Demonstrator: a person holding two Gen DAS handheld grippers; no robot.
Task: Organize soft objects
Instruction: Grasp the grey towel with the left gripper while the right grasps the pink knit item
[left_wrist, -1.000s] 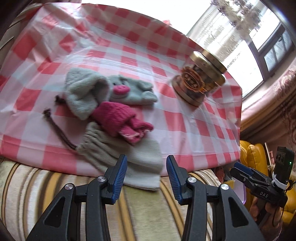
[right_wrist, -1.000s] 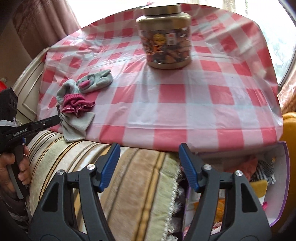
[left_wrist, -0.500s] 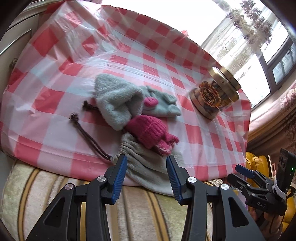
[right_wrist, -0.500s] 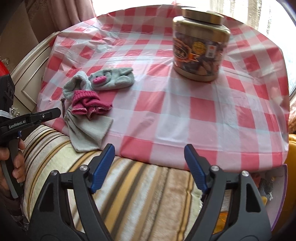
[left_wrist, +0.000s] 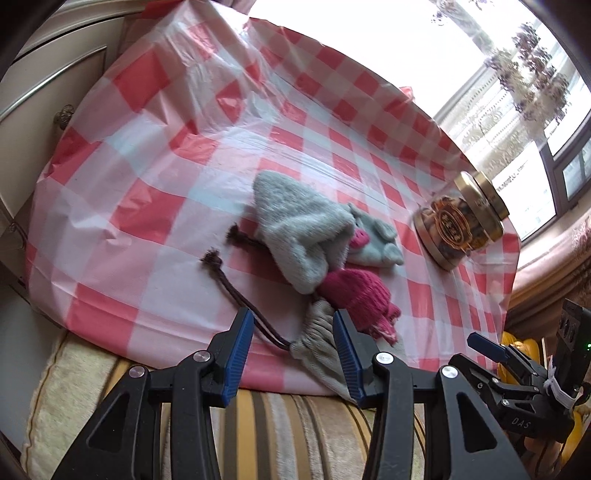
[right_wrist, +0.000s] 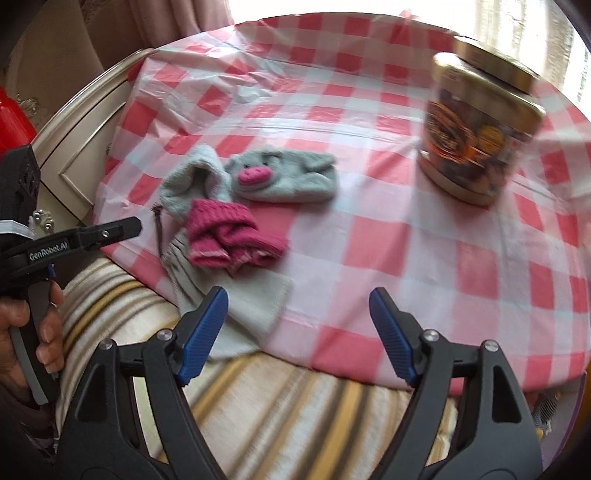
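Lying unsorted beside the jar (right_wrist: 480, 129), the knitwear pile (left_wrist: 325, 258) is approached by the left gripper (left_wrist: 291, 350) and right gripper (right_wrist: 299, 332), jaws open and empty.

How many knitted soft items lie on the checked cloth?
4, perhaps more hidden: beige hat at the near edge, magenta piece on it, grey hat behind, pig-face piece beside it.

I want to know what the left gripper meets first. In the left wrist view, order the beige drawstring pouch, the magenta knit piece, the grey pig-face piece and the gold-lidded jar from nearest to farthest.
1. beige drawstring pouch, between the open left gripper fingers.
2. magenta knit piece, just beyond, slightly right.
3. grey pig-face piece, farther back.
4. gold-lidded jar, far right.
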